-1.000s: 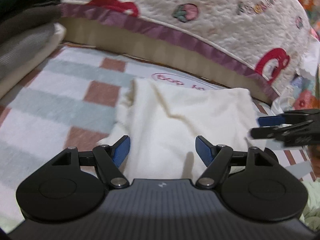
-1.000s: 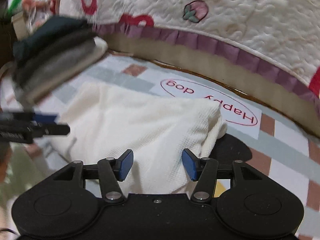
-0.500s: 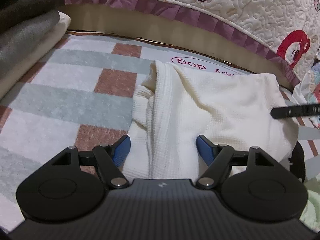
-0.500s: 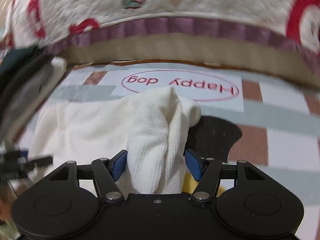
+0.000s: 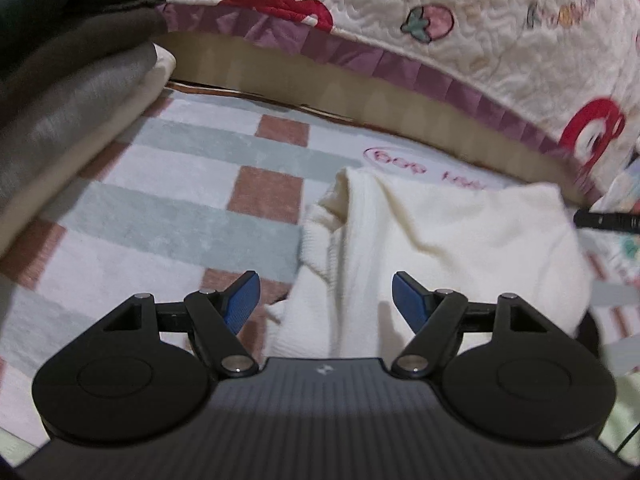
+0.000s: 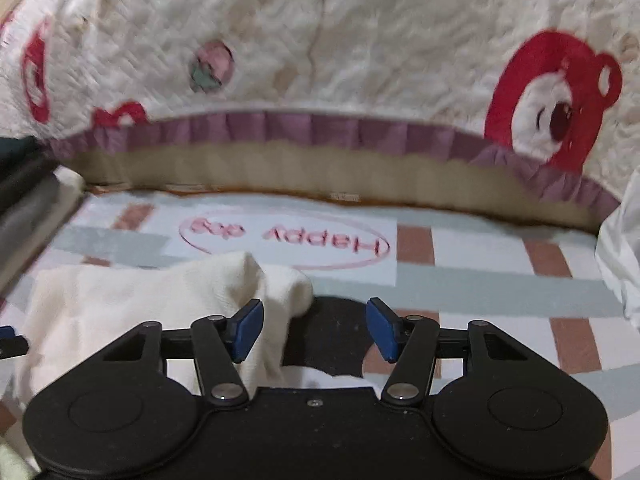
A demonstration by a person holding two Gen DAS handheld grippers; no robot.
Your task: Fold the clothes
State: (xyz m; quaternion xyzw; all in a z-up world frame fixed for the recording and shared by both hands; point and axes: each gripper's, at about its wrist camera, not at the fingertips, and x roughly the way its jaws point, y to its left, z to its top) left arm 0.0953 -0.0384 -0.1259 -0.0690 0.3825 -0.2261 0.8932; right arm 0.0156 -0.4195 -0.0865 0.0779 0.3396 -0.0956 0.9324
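A cream knit garment [image 5: 440, 240] lies bunched on the checked rug [image 5: 160, 200], its left edge rolled over. My left gripper [image 5: 326, 300] hovers open over its near left part, the pads apart from the cloth. In the right wrist view the same garment [image 6: 120, 304] fills the lower left. My right gripper [image 6: 314, 328] has its jaws closing; only the garment's rounded corner reaches in beside the left pad [image 6: 246, 326], and the pads do not press it. The right gripper's finger [image 5: 608, 220] shows at the left view's right edge.
A stack of folded dark, grey and cream clothes [image 5: 60, 80] sits at the left. A quilted cover with red bears [image 6: 360, 40] and a purple frill walls the back. A black patch [image 6: 332, 336] lies beside the garment. White bedding [image 6: 620, 260] is at the right.
The garment went from lying flat to bunched with a rolled left edge. My right gripper swung to the right, so the cloth that was between its jaws now sits by the left pad.
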